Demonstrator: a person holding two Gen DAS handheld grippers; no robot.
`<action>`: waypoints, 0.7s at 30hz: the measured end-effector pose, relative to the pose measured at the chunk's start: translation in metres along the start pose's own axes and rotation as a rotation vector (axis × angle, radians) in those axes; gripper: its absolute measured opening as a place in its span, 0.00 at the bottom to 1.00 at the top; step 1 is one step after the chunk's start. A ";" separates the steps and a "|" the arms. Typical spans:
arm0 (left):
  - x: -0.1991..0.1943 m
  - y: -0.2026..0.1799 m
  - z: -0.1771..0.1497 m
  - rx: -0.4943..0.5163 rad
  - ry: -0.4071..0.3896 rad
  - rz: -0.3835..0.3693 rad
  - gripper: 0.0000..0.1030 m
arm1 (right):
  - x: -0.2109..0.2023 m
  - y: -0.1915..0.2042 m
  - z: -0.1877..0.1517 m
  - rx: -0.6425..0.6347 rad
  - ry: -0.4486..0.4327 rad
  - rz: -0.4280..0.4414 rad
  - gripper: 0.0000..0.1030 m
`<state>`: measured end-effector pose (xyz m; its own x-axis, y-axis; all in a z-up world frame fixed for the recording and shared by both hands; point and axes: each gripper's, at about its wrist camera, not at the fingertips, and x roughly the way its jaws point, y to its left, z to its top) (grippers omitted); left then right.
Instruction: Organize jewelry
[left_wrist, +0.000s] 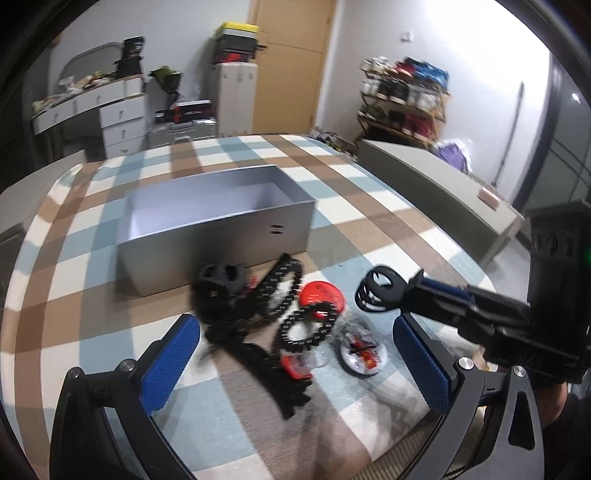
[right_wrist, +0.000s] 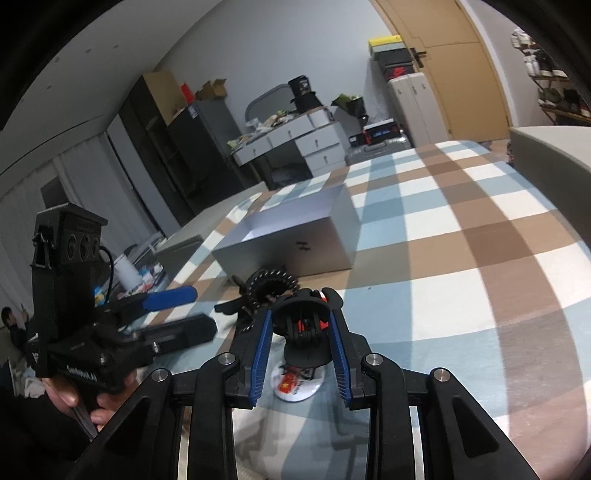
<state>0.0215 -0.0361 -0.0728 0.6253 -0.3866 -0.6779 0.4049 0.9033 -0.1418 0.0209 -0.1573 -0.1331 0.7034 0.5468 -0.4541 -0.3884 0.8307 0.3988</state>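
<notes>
An open grey box (left_wrist: 218, 229) stands on the checked cloth; it also shows in the right wrist view (right_wrist: 291, 236). In front of it lies a heap of black chain bracelets (left_wrist: 280, 291), a black openwork piece (left_wrist: 219, 288), a red disc (left_wrist: 321, 295) and a clear round badge (left_wrist: 364, 354). My left gripper (left_wrist: 295, 350) is open just above the heap and holds nothing. My right gripper (right_wrist: 301, 321) is shut on a black ring piece (right_wrist: 304, 325), held above the cloth right of the heap; the piece (left_wrist: 380, 291) also shows in the left wrist view.
The cloth covers a bed-like surface with a beige edge (left_wrist: 436, 192) on the right. A white dresser (left_wrist: 110, 110), suitcases (left_wrist: 184, 129) and a shoe rack (left_wrist: 406, 99) stand behind. A badge (right_wrist: 299, 387) lies under my right gripper.
</notes>
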 end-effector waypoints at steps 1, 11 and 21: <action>0.001 -0.002 0.001 0.010 0.006 0.003 0.99 | -0.001 -0.002 0.001 0.000 -0.004 -0.006 0.29; 0.022 -0.009 0.009 0.091 0.102 0.012 0.77 | -0.005 -0.011 0.002 0.012 -0.022 -0.010 0.29; 0.036 -0.013 0.007 0.108 0.206 -0.005 0.19 | -0.005 -0.013 0.001 0.018 -0.022 0.004 0.29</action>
<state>0.0431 -0.0627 -0.0906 0.4779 -0.3350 -0.8120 0.4835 0.8721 -0.0753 0.0225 -0.1709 -0.1352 0.7147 0.5475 -0.4352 -0.3803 0.8265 0.4151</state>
